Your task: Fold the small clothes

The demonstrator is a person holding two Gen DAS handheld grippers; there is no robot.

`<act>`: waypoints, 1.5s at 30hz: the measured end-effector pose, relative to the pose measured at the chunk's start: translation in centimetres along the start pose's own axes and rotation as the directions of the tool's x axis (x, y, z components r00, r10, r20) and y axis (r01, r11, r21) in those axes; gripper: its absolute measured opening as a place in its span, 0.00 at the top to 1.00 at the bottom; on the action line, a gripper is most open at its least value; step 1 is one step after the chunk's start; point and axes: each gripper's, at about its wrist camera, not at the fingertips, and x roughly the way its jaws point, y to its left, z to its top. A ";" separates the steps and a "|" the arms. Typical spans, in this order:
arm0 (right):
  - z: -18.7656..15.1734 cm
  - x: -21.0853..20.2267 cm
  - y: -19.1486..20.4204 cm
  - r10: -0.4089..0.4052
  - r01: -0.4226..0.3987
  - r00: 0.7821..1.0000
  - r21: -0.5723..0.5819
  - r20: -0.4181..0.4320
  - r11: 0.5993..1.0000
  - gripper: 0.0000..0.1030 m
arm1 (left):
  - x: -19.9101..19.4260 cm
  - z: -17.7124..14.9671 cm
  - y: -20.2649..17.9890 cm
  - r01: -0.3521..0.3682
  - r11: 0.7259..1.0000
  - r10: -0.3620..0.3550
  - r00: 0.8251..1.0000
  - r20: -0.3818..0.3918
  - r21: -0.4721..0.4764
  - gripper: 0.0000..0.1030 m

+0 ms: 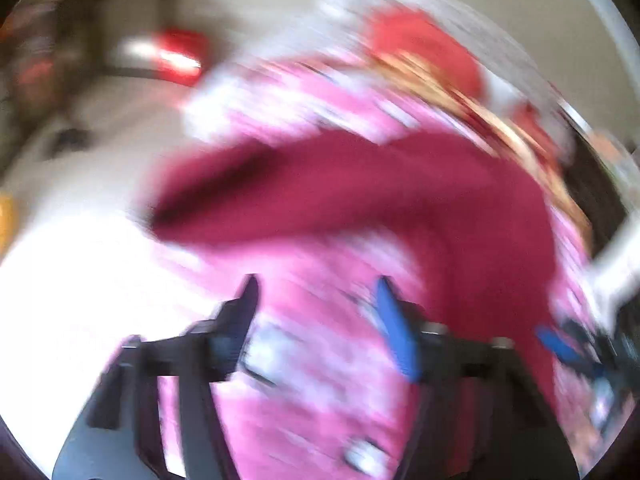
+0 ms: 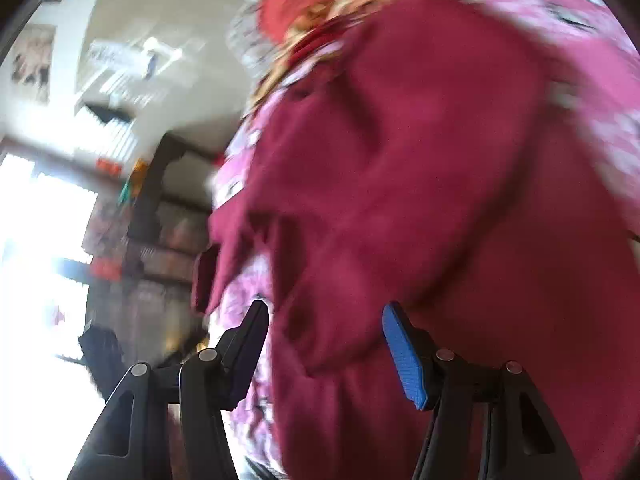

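**Both claws open over the heap of clothes**

Your left gripper [image 1: 316, 292] stood with its jaws apart and nothing between them; only the pink patterned cloth [image 1: 320, 360] lay beneath, badly blurred. The dark red garment [image 1: 360, 192] stretched across the middle of that view, from 9 o'clock round to 4 o'clock, lying on the pink cloth. At 1 o'clock sat a lighter red piece [image 1: 420, 44]. Your right gripper [image 1: 560, 348] showed at 4 o'clock as a blue streak.

In the right wrist view, your right gripper [image 2: 324, 320] was parted too. The dark red garment [image 2: 420, 200] filled the frame from centre to 5 o'clock, bulging between the fingers, but whether the pads touched it I cannot tell.
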 end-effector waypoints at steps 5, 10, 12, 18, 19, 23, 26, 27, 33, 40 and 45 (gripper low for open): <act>0.8 4.4 3.8 0.020 -0.024 0.998 -0.073 -0.066 0.997 0.44 | 3.0 4.7 7.0 -0.196 0.980 0.197 0.980 0.027 -0.034 0.36; 0.9 7.2 6.1 0.022 -0.034 0.994 -0.106 -0.109 0.994 0.44 | 4.5 5.6 6.4 -0.072 0.992 0.070 0.997 0.017 0.103 0.36; 0.6 7.5 5.7 0.016 -0.027 0.994 -0.098 -0.112 0.995 0.44 | 5.2 5.5 5.3 -0.046 0.988 0.046 0.999 0.009 0.151 0.36; 0.7 7.4 4.9 0.001 -0.008 0.993 -0.057 -0.121 0.998 0.44 | 11.5 6.7 3.7 -0.135 0.969 0.161 0.980 -0.116 0.205 0.87; 0.7 7.1 4.8 0.002 -0.008 0.993 -0.050 -0.117 0.999 0.44 | 11.4 6.9 4.0 -0.120 0.977 0.144 0.981 -0.127 0.179 0.93; 0.9 5.8 4.9 0.002 -0.007 0.996 -0.049 -0.094 0.999 0.44 | 5.9 7.2 2.1 -0.090 0.975 0.092 0.996 0.002 0.202 0.94; 0.9 4.2 4.1 0.029 -0.031 0.997 -0.024 -0.068 0.999 0.44 | -0.2 7.2 -0.9 0.016 0.979 -0.035 0.995 0.091 0.203 0.94; 0.9 3.7 3.8 0.035 -0.036 0.998 -0.017 -0.060 0.999 0.44 | -2.5 6.9 -2.5 0.043 0.973 -0.073 0.989 0.125 0.228 0.94; 0.2 -0.7 0.3 0.092 -0.093 0.996 0.064 0.018 0.994 0.44 | -8.9 1.6 -14.0 0.232 0.865 -0.317 0.940 0.127 0.444 0.94; -2.2 -5.9 -6.5 0.144 -0.161 0.984 0.184 0.101 0.970 0.44 | -2.8 -9.0 -24.0 0.367 0.728 -0.335 0.927 -0.167 0.579 0.95; -3.5 -5.3 -10.8 0.207 -0.220 0.975 0.276 0.077 0.935 0.44 | 1.2 -15.0 -25.9 0.413 0.699 -0.224 0.902 -0.370 0.584 0.92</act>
